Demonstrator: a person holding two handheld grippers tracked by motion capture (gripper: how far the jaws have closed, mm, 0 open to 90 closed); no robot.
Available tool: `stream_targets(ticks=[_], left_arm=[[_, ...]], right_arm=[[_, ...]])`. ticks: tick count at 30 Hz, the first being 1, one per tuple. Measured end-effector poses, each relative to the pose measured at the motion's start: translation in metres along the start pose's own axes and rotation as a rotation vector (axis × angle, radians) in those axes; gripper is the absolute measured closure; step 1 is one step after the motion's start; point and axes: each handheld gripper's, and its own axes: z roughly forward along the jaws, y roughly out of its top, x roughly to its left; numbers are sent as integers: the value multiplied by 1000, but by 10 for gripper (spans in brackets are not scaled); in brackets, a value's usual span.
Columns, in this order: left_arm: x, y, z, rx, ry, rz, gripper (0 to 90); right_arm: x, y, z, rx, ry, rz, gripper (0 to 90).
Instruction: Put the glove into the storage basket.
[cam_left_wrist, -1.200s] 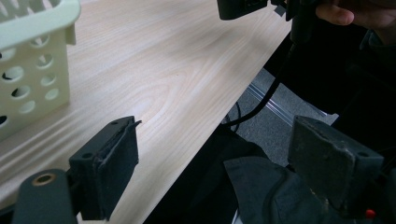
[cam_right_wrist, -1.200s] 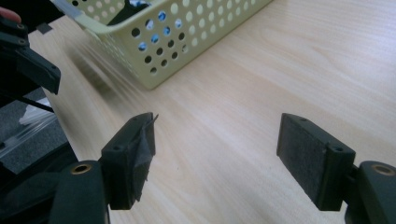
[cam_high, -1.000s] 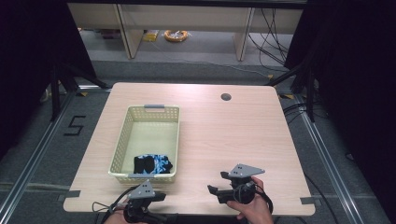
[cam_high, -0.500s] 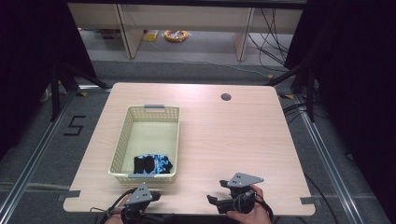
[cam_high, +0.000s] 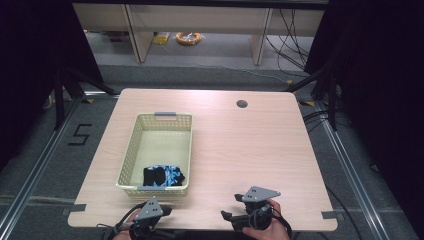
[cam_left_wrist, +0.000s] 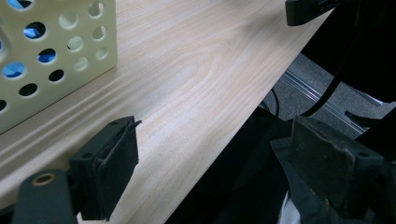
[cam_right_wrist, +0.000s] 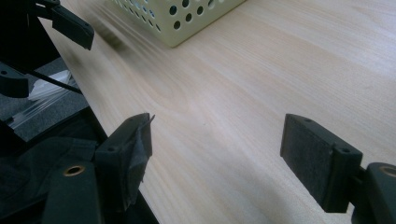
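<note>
Matt wood table (cam_high: 240, 145) (perforated plastic basket (cam_high: 131, 150))

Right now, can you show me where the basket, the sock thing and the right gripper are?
basket (cam_high: 129, 155): high view, left wall.
black and blue cloth (cam_high: 164, 176): high view, its middle.
right gripper (cam_high: 227, 216): high view, jaw tips.

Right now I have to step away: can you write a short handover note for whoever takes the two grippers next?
Left gripper: open, empty, at the table's near edge just below the basket.
Right gripper: open, empty, at the near edge, right of the basket.
Black and blue cloth: lying in the basket's near end.
Done: the cloth is in the basket.
Left: nothing else lies on the table to pick up.
</note>
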Motion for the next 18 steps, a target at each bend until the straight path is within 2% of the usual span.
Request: stream_targets(ticks=[1,2,4,9,10,11,13,14,15,17,18], left_arm=[[0,0,0,0,1,1,155],[2,0,-1,8,5,28,155],[2,0,0,-1,4,19,155],[2,0,-1,10,6,28,155],[2,1,-1,17,-2,26,155],[2,0,0,16,-3,26,155],[3,0,0,20,2,29,155],[4,0,-1,27,9,46,155],[2,0,0,0,0,22,155],[3,0,0,0,5,22,155],[5,0,-1,31,18,29,155]], right_arm=[[-1,0,1,4,21,0,260],[-1,0,1,10,24,-4,260],[-1,0,1,11,26,-4,260],[-1,0,2,4,15,-13,260],[-1,0,1,14,24,-12,260],[-1,0,1,2,1,-7,259],[-2,0,1,3,8,-14,260],[-2,0,0,4,6,-10,260],[-2,0,1,-1,-3,-8,260],[-3,0,1,-1,-4,-9,260],[-3,0,0,6,-11,-4,260]])
